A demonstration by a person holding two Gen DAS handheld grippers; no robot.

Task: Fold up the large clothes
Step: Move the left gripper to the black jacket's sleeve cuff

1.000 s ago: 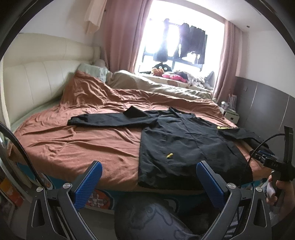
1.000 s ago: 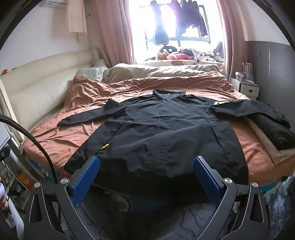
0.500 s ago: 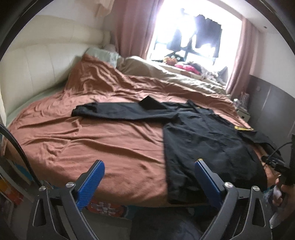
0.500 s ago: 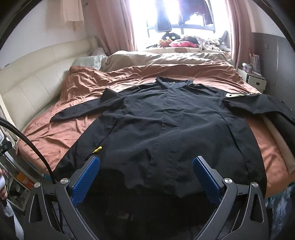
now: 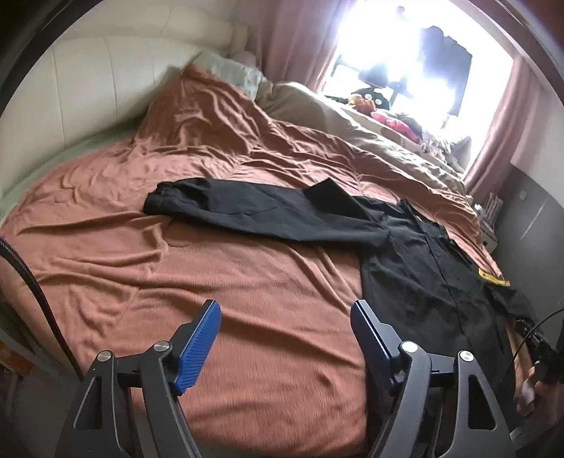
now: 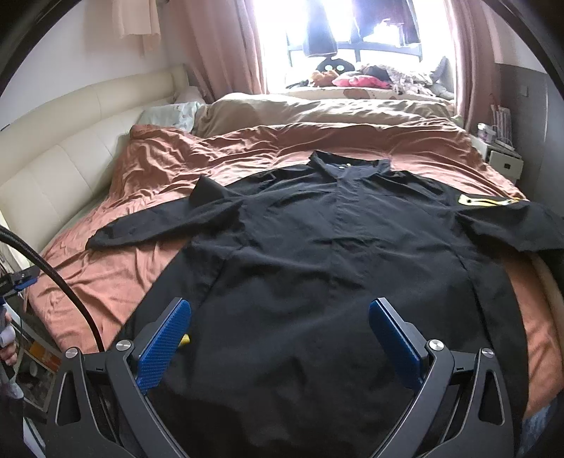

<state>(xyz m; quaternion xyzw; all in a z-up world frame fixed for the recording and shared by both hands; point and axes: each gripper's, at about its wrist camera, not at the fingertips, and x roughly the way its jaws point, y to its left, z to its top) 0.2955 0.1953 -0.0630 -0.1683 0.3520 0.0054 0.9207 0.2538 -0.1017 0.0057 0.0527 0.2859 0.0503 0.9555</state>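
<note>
Left gripper: jaws apart and holding nothing; they have just been closing, with only bare bedcover in the gap between them. Its blue ribbed pads hang over the rust-brown bedcover, to the left of the garment's body.

Right gripper: jaws spread wide, released, nothing pinched. It hovers above the lower front of the black jacket; contact cannot be confirmed.

The jacket lies flat and face up on the bedcover, collar toward the window, hem toward the near bed edge. One sleeve stretches out to the left across the cover — its cuff end slightly bunched. The other sleeve runs off to the right.

Markings: a yellow patch sits on the right shoulder; whatever it carries is too small to read. A small yellow tag shows by the hem, just beside the right gripper's left pad — no lettering legible.

Beyond: cream padded headboard, tan duvet, pink curtains, bright window with dark clothes hanging in it.
</note>
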